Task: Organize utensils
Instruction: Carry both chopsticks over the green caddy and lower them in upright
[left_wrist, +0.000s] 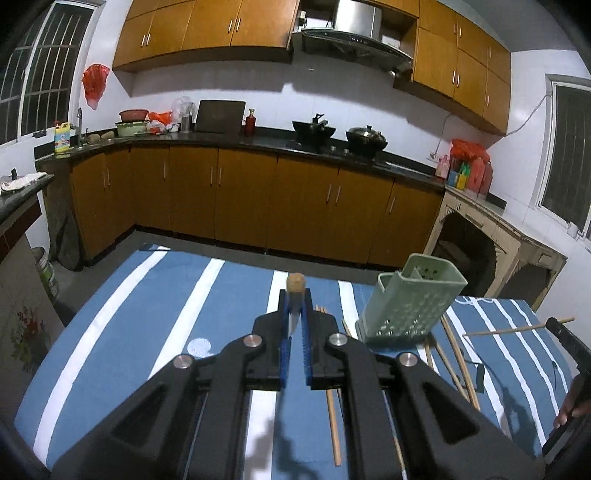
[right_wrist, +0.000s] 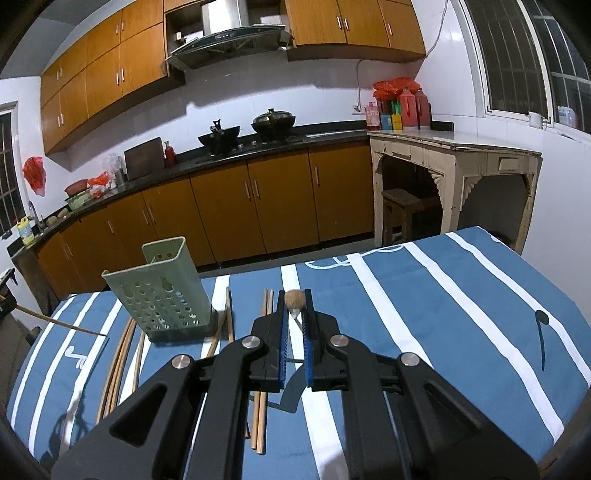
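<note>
Holder crowds tabletop's centre

Green utensil holder (right_wrist: 162, 291) and loose chopsticks (right_wrist: 260, 406) block the left; striped tablecloth (right_wrist: 461, 314) lies open right.

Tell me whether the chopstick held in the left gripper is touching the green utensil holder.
Apart. The right wrist view shows the held chopstick ending short of the green utensil holder, with tablecloth visible between its tip and the holder's base.

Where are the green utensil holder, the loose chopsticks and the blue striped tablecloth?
green utensil holder (right_wrist: 166, 295), right wrist view, perforated front wall.
loose chopsticks (right_wrist: 258, 421), right wrist view, pair's shafts.
blue striped tablecloth (right_wrist: 461, 306), right wrist view, bare blue stripe.
</note>
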